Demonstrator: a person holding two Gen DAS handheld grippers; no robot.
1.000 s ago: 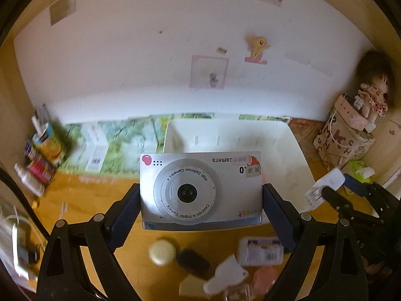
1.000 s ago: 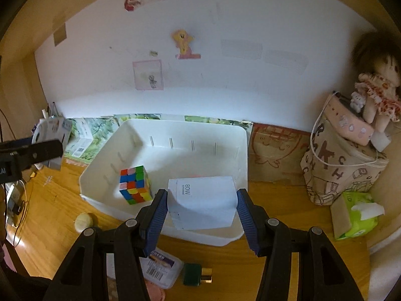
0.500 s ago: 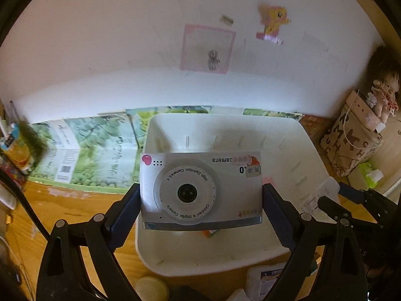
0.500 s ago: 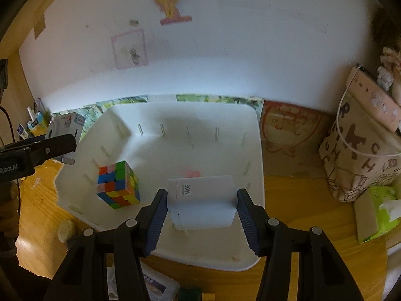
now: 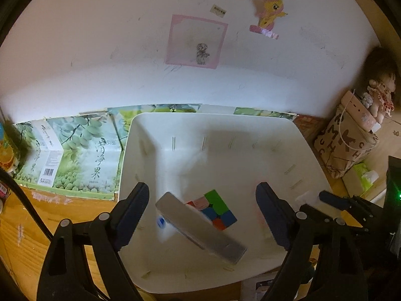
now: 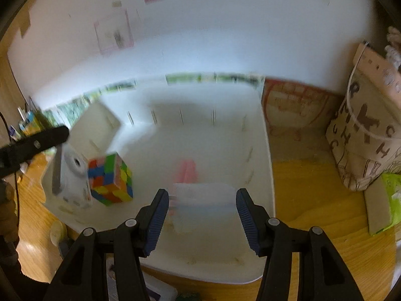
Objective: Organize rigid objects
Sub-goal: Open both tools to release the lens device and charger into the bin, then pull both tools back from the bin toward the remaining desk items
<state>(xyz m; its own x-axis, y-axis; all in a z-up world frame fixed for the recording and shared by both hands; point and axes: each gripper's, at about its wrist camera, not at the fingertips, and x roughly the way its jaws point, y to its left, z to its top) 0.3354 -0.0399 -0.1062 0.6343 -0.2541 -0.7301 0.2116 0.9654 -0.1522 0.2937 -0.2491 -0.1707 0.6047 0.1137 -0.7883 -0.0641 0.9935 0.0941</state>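
Note:
A white bin (image 5: 213, 116) (image 6: 271, 175) lies below both grippers. In it a silver toy-camera box (image 5: 200, 228) (image 6: 72, 175) leans tilted against a colourful puzzle cube (image 5: 215, 208) (image 6: 110, 179). My left gripper (image 5: 203, 213) hangs above that box; its jaws are closing, but the pads touch nothing. One left finger (image 6: 35, 143) shows at the left edge of the right wrist view. My right gripper (image 6: 203, 213) is shut on a small white box (image 6: 204, 200), blurred, over the bin's near right part. A pink item (image 6: 188, 173) lies on the bin floor.
Green-printed cartons (image 5: 75, 150) lean on the wall left of the bin. A lettered bag (image 5: 345, 145) (image 6: 363, 138) with a doll (image 5: 381, 92) on it and a green tissue pack (image 6: 391, 200) stand to the right. A pale round item (image 6: 57, 230) lies before the bin.
The left gripper let go of the camera box, which dropped into the bin and tipped against the cube. Both grippers came down closer over the bin. The right one still grips the white box.

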